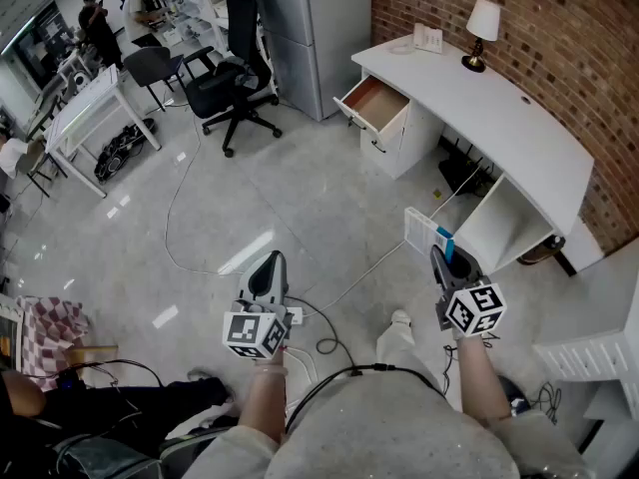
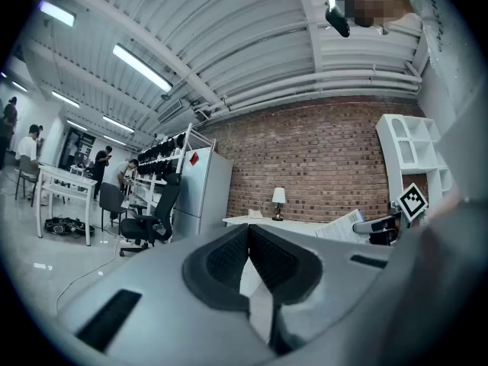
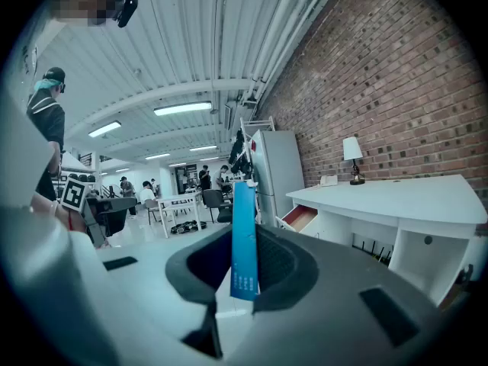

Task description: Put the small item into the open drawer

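My right gripper point(image 1: 445, 259) is shut on a flat small box point(image 1: 426, 232), white with a blue edge, which stands up between the pads as a blue strip point(image 3: 244, 242). The open drawer point(image 1: 377, 101) of the white desk point(image 1: 499, 108) shows its brown inside, far ahead and left of that gripper; in the right gripper view the drawer point(image 3: 300, 218) lies beyond the box, to the right. My left gripper point(image 1: 269, 268) hangs over the floor with its jaws together and nothing between them point(image 2: 248, 254). From the left gripper view, the right gripper point(image 2: 381, 224) with the box shows at the right.
A lamp point(image 1: 481, 30) and a phone point(image 1: 428, 38) stand on the desk along the brick wall. A black office chair point(image 1: 232, 78) sits to the left of the drawer. Cables point(image 1: 329, 342) trail across the grey floor near my feet. People point(image 1: 98, 23) work at tables far left.
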Demonstrator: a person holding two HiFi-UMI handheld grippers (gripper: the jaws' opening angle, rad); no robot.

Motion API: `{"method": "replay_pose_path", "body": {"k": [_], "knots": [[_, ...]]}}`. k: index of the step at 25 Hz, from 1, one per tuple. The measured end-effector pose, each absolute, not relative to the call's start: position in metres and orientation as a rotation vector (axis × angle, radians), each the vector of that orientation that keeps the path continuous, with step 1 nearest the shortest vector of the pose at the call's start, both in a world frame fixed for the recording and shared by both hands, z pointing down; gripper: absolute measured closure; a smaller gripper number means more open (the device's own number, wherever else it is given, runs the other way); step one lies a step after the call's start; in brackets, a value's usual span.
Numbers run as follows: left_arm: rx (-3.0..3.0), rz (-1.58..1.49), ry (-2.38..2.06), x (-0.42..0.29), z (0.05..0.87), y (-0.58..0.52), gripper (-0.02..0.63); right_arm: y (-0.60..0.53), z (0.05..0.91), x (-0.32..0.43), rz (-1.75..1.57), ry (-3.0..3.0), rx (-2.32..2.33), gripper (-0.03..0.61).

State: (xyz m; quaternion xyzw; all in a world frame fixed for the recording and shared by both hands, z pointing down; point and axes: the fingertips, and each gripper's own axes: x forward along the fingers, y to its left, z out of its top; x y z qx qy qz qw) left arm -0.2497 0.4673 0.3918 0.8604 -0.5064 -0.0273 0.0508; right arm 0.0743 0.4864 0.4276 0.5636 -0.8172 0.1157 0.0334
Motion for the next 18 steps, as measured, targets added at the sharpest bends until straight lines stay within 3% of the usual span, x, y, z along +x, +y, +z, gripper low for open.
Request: {"method": "replay_pose_path", "body": {"k": [18], "knots": [[2.667,-0.101,-1.441,-0.261,0.391,0.469,0.609,0.493,0.418,0.044,0.292,-2.487,1.784,0.511]]}}
